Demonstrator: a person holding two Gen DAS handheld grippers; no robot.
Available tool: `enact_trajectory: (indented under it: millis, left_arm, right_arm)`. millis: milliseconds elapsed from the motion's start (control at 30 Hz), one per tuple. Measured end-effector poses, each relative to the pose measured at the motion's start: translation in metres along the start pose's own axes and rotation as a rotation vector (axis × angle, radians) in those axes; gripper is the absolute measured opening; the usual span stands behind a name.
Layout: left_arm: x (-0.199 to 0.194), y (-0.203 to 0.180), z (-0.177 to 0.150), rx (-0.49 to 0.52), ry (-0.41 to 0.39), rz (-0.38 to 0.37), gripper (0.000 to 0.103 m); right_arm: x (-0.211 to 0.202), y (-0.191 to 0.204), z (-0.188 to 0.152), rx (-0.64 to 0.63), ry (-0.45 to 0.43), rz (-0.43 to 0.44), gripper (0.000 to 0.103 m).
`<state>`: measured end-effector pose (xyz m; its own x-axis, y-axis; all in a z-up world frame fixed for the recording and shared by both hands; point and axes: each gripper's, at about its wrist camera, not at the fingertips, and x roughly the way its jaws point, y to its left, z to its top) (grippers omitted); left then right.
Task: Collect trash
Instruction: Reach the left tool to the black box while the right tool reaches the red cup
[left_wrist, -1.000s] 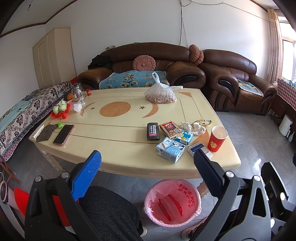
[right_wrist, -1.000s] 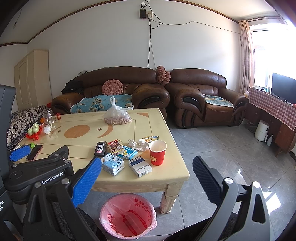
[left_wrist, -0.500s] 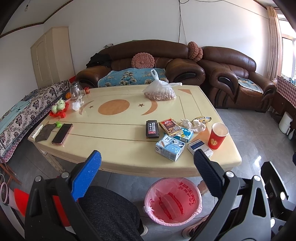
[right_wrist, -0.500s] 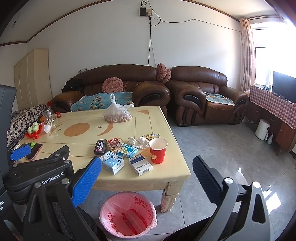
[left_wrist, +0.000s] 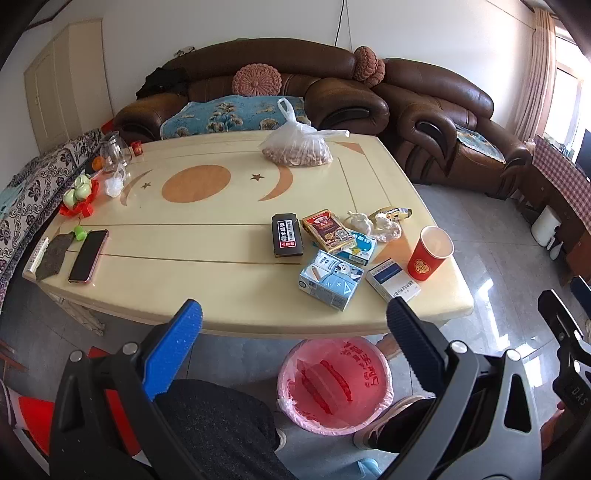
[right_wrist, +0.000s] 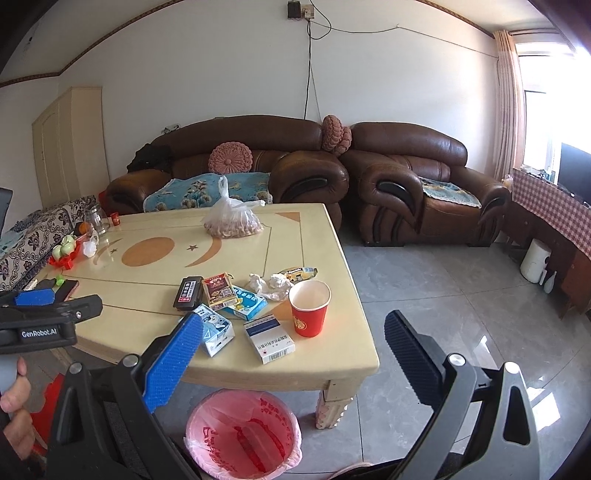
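Trash lies near the table's right front corner: a red paper cup (left_wrist: 428, 253) (right_wrist: 309, 308), crumpled tissues (left_wrist: 373, 227) (right_wrist: 271, 286), a snack wrapper (left_wrist: 393, 212), a light blue carton (left_wrist: 330, 282) (right_wrist: 216, 328), a white and blue box (left_wrist: 393, 282) (right_wrist: 269, 339), and more small boxes (left_wrist: 327, 230). A bin with a pink bag (left_wrist: 334, 384) (right_wrist: 242, 434) stands on the floor below the table's edge. My left gripper (left_wrist: 293, 332) and right gripper (right_wrist: 293, 343) are both open and empty, held in front of the table.
The cream table (left_wrist: 207, 229) also holds a bag of nuts (left_wrist: 295, 149), a phone (left_wrist: 88, 254), a black case (left_wrist: 287, 239), a glass jar (left_wrist: 110, 151) and a red fruit dish (left_wrist: 77, 199). Brown sofas (right_wrist: 406, 184) stand behind. My knee (left_wrist: 218, 424) is below the left gripper.
Both grippers have moved forward and a little down toward the table; the table and bin look larger. Both stay open and nothing on the table has moved.
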<state>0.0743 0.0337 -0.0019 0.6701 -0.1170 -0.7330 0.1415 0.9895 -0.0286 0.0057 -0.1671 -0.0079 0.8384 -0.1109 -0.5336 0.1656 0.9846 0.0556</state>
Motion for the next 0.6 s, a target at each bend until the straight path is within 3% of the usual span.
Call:
enact_trajectory:
  millis: [200, 333, 600]
  left_arm:
    - [0.023, 0.018, 0.035, -0.031, 0.058, -0.023, 0.098]
    - [0.044, 0.014, 0.061, -0.008, 0.127, -0.055, 0.098]
    - [0.091, -0.008, 0.096, 0.025, 0.204, -0.083, 0.098]
  right_arm:
    - [0.044, -0.02, 0.025, -0.007, 0.066, 0.017, 0.097]
    - [0.073, -0.032, 0.045, 0.006, 0.128, 0.098, 0.097]
    - [0.13, -0.043, 0.078, -0.007, 0.229, 0.128, 0.097]
